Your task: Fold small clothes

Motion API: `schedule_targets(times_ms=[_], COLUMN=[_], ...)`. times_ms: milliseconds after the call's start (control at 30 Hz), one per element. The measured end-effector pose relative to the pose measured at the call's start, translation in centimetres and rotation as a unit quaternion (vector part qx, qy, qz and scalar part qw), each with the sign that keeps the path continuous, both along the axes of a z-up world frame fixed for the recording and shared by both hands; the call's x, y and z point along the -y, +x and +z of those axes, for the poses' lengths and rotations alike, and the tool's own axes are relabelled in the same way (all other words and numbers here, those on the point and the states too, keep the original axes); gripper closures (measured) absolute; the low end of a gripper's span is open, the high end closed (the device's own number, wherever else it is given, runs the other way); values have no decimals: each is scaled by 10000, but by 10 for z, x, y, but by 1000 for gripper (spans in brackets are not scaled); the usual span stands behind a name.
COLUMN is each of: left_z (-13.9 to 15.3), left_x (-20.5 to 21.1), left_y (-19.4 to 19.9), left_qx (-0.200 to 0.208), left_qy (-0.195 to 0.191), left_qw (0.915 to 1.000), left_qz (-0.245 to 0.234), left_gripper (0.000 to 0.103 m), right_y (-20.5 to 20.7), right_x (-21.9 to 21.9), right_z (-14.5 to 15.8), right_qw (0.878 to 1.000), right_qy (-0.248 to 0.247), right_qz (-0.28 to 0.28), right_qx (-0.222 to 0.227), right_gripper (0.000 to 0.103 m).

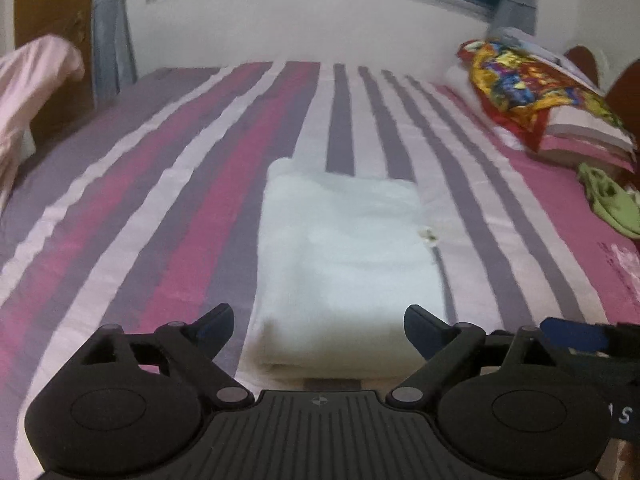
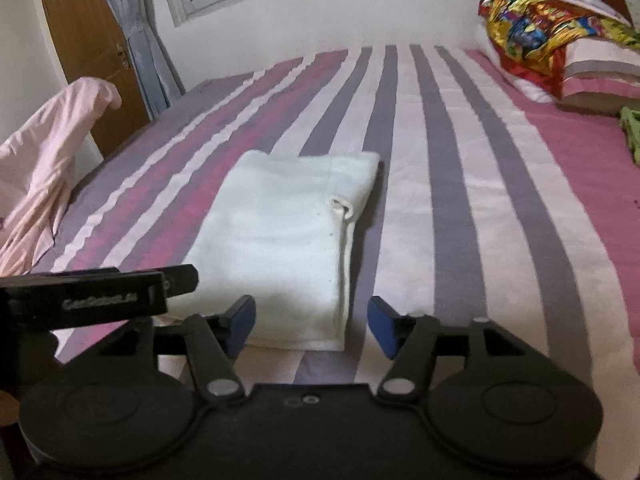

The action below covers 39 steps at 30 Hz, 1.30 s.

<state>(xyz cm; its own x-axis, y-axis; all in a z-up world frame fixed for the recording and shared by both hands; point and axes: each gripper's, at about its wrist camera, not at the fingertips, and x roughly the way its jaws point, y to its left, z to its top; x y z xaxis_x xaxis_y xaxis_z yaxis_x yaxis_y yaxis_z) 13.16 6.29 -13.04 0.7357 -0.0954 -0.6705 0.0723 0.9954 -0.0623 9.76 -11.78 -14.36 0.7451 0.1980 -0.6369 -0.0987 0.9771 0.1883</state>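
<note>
Folded white cloth (image 1: 340, 256) lies flat on striped bedsheet (image 1: 160, 200), near edge between both grippers' spread, empty jaws.

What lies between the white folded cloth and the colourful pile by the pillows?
Only bare striped bedsheet, seen in both wrist views, between white folded cloth and colourful pile.

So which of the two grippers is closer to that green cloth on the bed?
The right one. The green cloth lies at the far right of the bed; the right gripper sits on that side of the folded white cloth, the left gripper further left.
</note>
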Motion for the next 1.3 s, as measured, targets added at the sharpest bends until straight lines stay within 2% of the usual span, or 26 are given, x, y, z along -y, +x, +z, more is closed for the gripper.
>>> schedule_targets(times_ms=[67,100,133,233,433,567,633,733,833,933,1033,1200,1300], left_z=[10,14,19,31,48,64,76,91,98,100,102,103,105], left_x=[-2,-2,-2,0,7,15,14,6,5,7,7,17,18], left_y=[-8,-11,-15,-28,-50,-75,-89,-105,-116,-125,-131,-142,-147], left_qx=[-17,-17,-9,48,-104,231,440,523,534,487,361,364,297], left_qy=[-34,-31,-15,64,348,752,673,242,421,642,589,606,382], left_qw=[10000,10000,10000,9998,9990,9967,9965,9978,9956,9942,9953,9959,9977], left_qz=[6,34,82,158,273,198,248,319,650,708,680,563,478], left_gripper=[9,2,0,0,0,0,0,0,0,0,0,0,0], right_y=[-10,-14,-18,-30,-53,-71,-80,-95,-113,-129,-145,-159,-167], right_x=[5,6,8,12,12,12,12,14,15,17,20,23,25], right_z=[7,9,12,19,29,37,42,51,60,66,73,82,88], right_qw=[10000,9999,9998,9996,9994,9992,9989,9984,9978,9970,9956,9937,9917], right_qy=[64,97,130,210,285,365,406,474,471,462,515,259,92], right_qz=[-41,-60,-97,-132,-141,-56,-3,18,23,-31,-77,-391,-604], right_qx=[54,69,93,108,129,175,217,305,467,624,776,1020,1127], right_gripper=[38,36,35,26,13,10,7,4,1,0,0,0,1])
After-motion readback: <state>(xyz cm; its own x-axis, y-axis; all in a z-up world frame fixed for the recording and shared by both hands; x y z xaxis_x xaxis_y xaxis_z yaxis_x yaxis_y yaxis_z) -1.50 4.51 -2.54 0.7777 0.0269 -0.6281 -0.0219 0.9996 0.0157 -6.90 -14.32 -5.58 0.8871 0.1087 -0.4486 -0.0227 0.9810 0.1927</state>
